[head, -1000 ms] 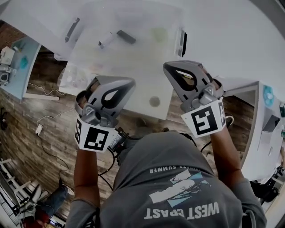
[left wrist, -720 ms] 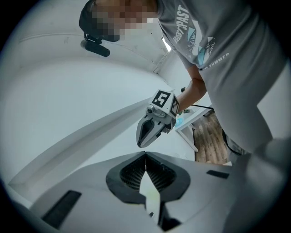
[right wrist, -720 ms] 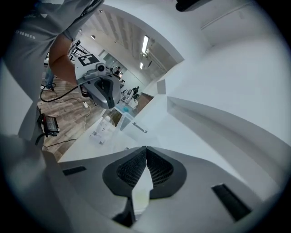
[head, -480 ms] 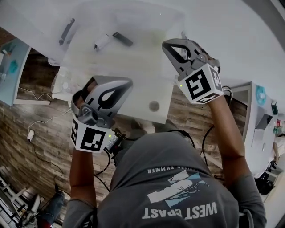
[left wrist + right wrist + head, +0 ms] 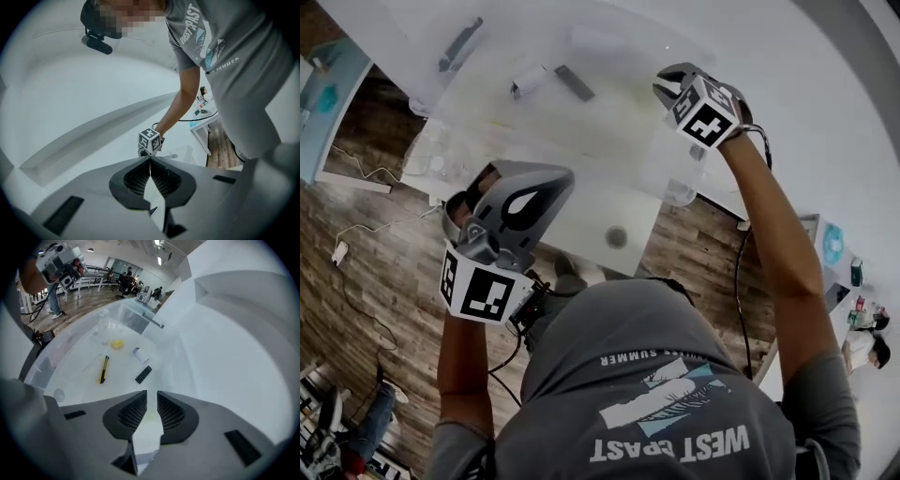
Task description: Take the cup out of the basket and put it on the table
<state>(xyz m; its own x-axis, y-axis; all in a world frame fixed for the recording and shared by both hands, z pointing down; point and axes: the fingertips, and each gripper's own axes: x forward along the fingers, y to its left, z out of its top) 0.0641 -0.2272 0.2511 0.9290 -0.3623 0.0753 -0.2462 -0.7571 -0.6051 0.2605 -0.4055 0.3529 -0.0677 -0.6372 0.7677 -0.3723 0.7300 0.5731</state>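
A large clear plastic basket [image 5: 661, 164] stands on the white table [image 5: 787, 84]. On its floor lie a small white cylinder [image 5: 528, 82] [image 5: 139, 355] on its side, which may be the cup, a black remote [image 5: 575, 82] [image 5: 143, 374] and a yellow utility knife [image 5: 103, 369]. My right gripper [image 5: 664, 86] [image 5: 151, 392] hovers over the basket's right end. Its jaws are opening, a narrow gap between them with nothing in it. My left gripper [image 5: 565, 180] [image 5: 150, 159] hangs at the table's near edge, shut and empty, aimed toward the right gripper's marker cube [image 5: 150, 140].
A small yellow object [image 5: 117, 343] and a clear container [image 5: 133, 319] lie farther along the table. A round dark spot [image 5: 617, 236] marks the table near its front edge. Wooden floor with cables [image 5: 356, 244] lies at the left, and a white stand [image 5: 830, 244] at the right.
My right gripper has moved forward from the table's near edge to above the basket's right end. The left gripper has hardly moved.
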